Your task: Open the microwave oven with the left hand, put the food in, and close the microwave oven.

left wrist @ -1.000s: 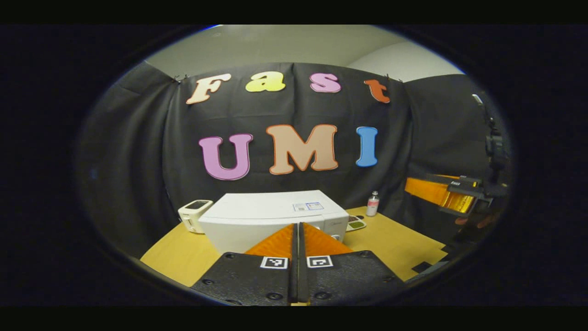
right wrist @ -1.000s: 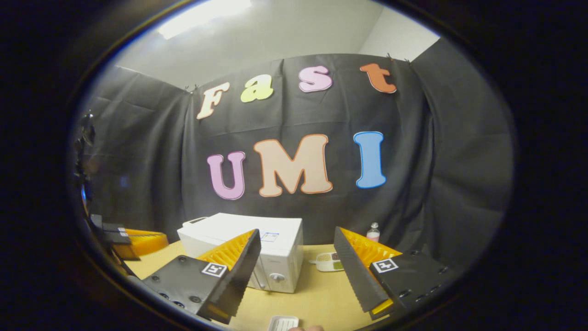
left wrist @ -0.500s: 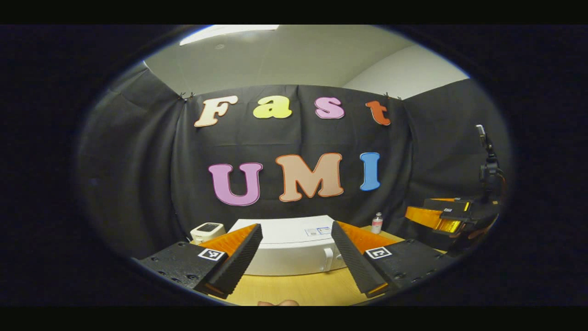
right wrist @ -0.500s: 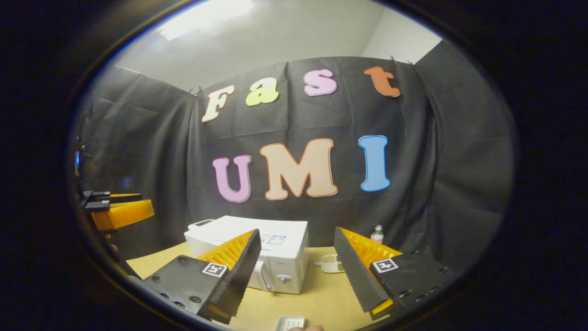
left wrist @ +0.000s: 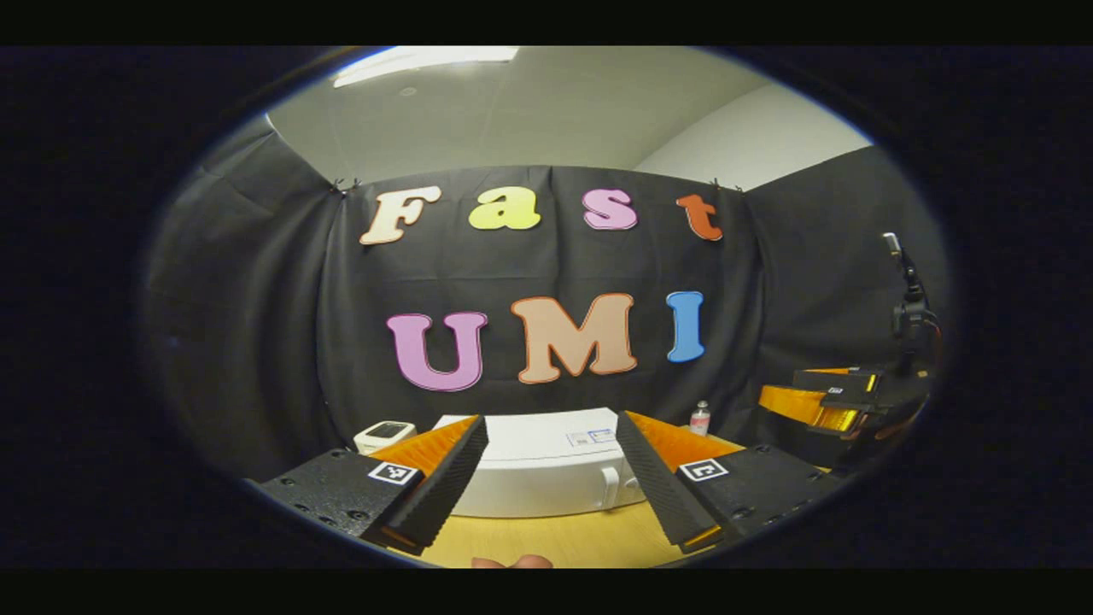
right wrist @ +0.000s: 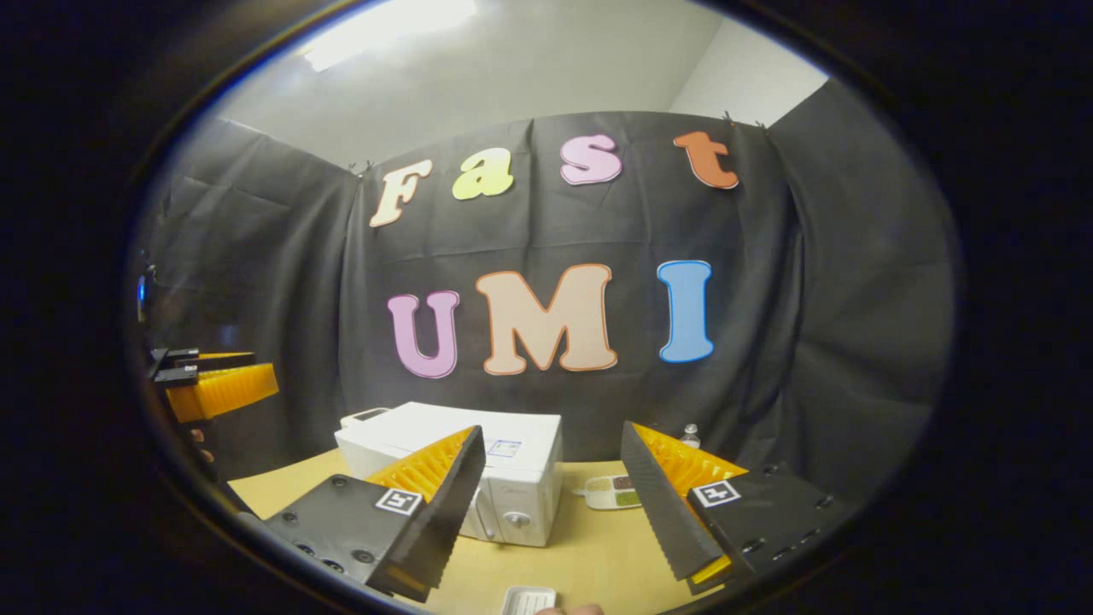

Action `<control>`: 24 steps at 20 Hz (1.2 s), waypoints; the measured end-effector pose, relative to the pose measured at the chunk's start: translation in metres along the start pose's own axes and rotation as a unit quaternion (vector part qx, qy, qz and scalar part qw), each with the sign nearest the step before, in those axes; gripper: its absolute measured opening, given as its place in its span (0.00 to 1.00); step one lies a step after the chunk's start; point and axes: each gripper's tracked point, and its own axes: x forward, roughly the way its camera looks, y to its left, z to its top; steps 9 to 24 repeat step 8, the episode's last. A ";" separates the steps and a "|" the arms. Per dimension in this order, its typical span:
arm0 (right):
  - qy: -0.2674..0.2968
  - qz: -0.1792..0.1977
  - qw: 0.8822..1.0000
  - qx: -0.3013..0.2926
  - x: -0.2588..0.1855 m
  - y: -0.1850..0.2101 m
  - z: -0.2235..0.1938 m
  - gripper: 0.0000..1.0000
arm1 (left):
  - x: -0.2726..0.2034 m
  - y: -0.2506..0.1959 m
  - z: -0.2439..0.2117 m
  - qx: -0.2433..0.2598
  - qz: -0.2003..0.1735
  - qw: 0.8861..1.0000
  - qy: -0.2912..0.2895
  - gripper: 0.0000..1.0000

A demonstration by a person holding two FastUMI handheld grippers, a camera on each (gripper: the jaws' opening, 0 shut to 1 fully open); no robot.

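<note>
The white microwave stands on the wooden table with its door closed and its handle on the right side of the front. My left gripper is open and held in the air before the microwave, apart from it. My right gripper is open too, with nothing between its fingers, and sits to the right of the microwave. A small compartment dish of food lies right of the microwave. A white tray lies at the near table edge below my right gripper.
A small white appliance sits left of the microwave. A small bottle stands at the back right. The right gripper hangs at the far right of the left gripper view. A fingertip shows at the bottom.
My left gripper went from shut to open and tilted upward, so the microwave sits lower in its view. My right gripper stayed open and shifted only slightly.
</note>
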 end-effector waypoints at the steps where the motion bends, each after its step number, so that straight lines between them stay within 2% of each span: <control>1: -0.001 -0.004 1.000 -0.001 0.000 -0.003 0.000 0.89 | 0.000 0.001 -0.003 -0.002 0.000 1.000 0.001 0.95; 8: 0.006 -0.011 1.000 -0.016 0.000 -0.005 -0.002 0.89 | 0.006 0.015 -0.014 -0.007 0.015 1.000 0.020 0.96; 24: 0.006 -0.011 1.000 -0.016 0.000 -0.005 -0.002 0.89 | 0.006 0.015 -0.014 -0.007 0.015 1.000 0.020 0.96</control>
